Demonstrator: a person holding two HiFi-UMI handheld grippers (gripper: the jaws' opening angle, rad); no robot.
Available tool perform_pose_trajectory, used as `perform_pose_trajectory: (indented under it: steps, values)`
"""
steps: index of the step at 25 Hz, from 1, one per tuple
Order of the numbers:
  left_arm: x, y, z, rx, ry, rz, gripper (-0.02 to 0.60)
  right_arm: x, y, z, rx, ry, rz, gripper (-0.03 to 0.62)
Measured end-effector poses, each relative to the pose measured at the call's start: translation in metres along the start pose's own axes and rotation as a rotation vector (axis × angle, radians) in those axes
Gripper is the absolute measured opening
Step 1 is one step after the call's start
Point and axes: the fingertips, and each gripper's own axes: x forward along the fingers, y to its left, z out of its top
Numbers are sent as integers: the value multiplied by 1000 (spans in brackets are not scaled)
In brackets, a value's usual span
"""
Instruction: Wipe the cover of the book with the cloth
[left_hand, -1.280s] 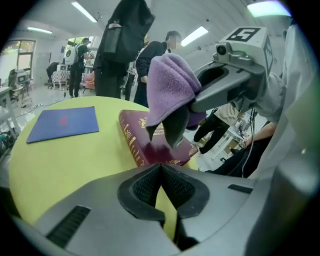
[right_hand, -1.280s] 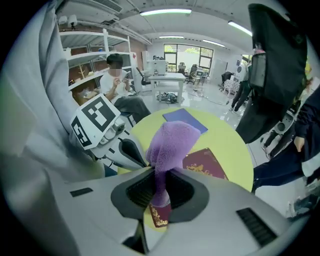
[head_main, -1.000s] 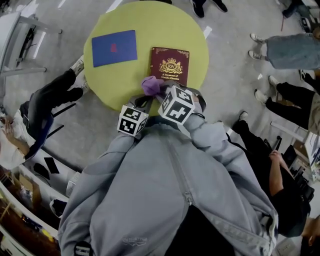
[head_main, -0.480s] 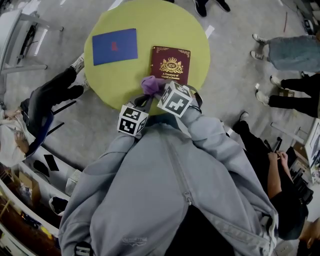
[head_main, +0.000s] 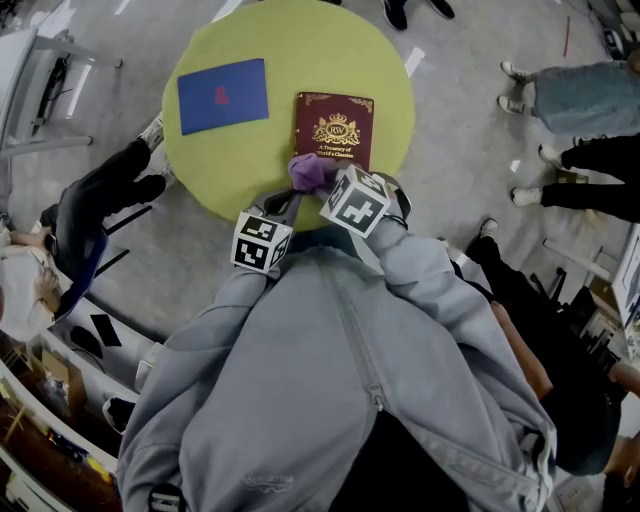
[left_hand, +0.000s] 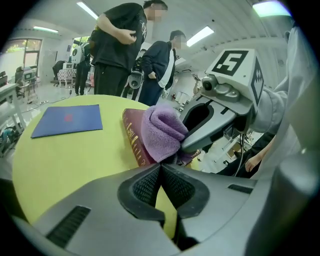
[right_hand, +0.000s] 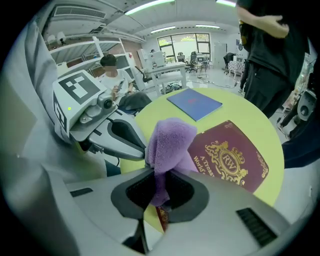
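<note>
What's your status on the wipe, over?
Left gripper shut, empty. Right gripper shut on cloth, cloth at the book's near edge. Nothing in the way; blue folder lies apart on the table.

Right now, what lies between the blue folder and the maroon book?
Nothing: only bare yellow tabletop separates the blue folder and the book, per the head view.

Overhead, two low views, shared book (head_main: 333, 130)
</note>
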Motion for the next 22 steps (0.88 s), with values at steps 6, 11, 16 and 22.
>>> perform_pose_trajectory:
  steps: [6, 11, 16, 22]
  values:
    - [0, -2, 1, 7, 5, -7, 18, -14, -7, -27, 55, 18, -31, 67]
    - [-1, -1, 0, 9, 8, -14, 18, -22, -12, -47, 93, 37, -57, 67]
    - [0, -2, 1, 17, 12, -15, 18, -31, -18, -65, 119, 53, -80, 67]
    - [0, -2, 1, 25, 17, -19, 18, -40, -22, -84, 174, 60, -107, 67]
